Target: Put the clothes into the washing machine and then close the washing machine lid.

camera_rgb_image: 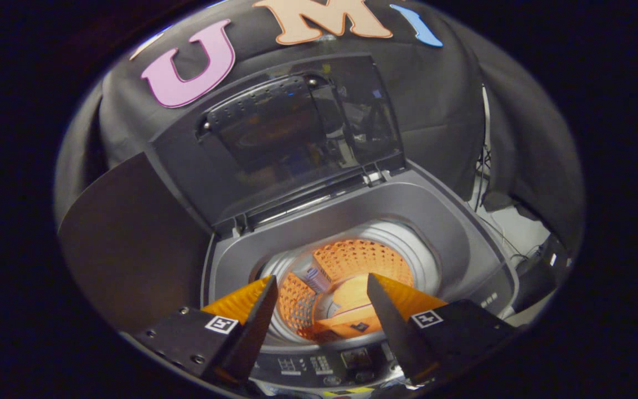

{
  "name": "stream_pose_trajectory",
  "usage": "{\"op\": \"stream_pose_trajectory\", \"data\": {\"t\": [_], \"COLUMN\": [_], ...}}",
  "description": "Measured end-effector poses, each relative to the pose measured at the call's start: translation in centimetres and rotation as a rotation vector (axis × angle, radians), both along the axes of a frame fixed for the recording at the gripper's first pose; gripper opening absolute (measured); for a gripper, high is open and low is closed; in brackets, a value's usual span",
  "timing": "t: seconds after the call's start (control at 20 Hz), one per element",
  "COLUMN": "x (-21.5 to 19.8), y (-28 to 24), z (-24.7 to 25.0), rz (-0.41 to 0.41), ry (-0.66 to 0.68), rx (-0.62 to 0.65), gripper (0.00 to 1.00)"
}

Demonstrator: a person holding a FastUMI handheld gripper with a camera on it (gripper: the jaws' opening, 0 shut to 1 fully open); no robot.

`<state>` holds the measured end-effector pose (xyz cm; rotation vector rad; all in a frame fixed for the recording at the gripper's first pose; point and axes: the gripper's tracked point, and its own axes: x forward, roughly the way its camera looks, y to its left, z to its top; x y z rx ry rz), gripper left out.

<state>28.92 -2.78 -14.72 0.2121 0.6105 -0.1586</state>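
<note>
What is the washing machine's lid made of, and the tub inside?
The lid looks like dark see-through plastic or glass: it reflects things. The tub looks like shiny metal with many little holes. The hand-held gripper hangs open above it.

I see the washing machine [452, 233] in smooth grey plastic, its raised lid [297, 133] a glossy dark pane, the drum [352, 260] perforated metal, backed by matt cloth wall [441, 100].

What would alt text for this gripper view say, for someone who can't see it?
The tool hangs open above a top-loading washing machine, its fingers apart over the drum and holding nothing. The lid stands raised behind, against a black cloth wall.
</note>
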Motion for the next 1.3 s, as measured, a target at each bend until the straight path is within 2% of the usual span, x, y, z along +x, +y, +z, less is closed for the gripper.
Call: {"op": "stream_pose_trajectory", "data": {"t": [0.15, 0.3, 0.4, 0.65, 0.85, 1.1, 1.3], "x": [-3.0, -5.5, -5.8, -4.9, -4.3, -3.8, -1.6], "y": [0.6, 1.5, 2.0, 3.4, 3.9, 3.9, 4.5], "z": [2.7, 5.7, 8.0, 15.1, 18.9, 25.8, 30.0], "rz": [-0.002, 0.083, 0.118, 0.11, 0.101, 0.1, 0.103], "ry": [0.002, 0.003, -0.03, -0.191, -0.261, -0.364, -0.443], "rx": [-0.035, -0.124, -0.156, -0.177, -0.182, -0.264, -0.317], "gripper": [0.98, 0.98, 0.98, 0.98, 0.98, 0.97, 0.97]}}
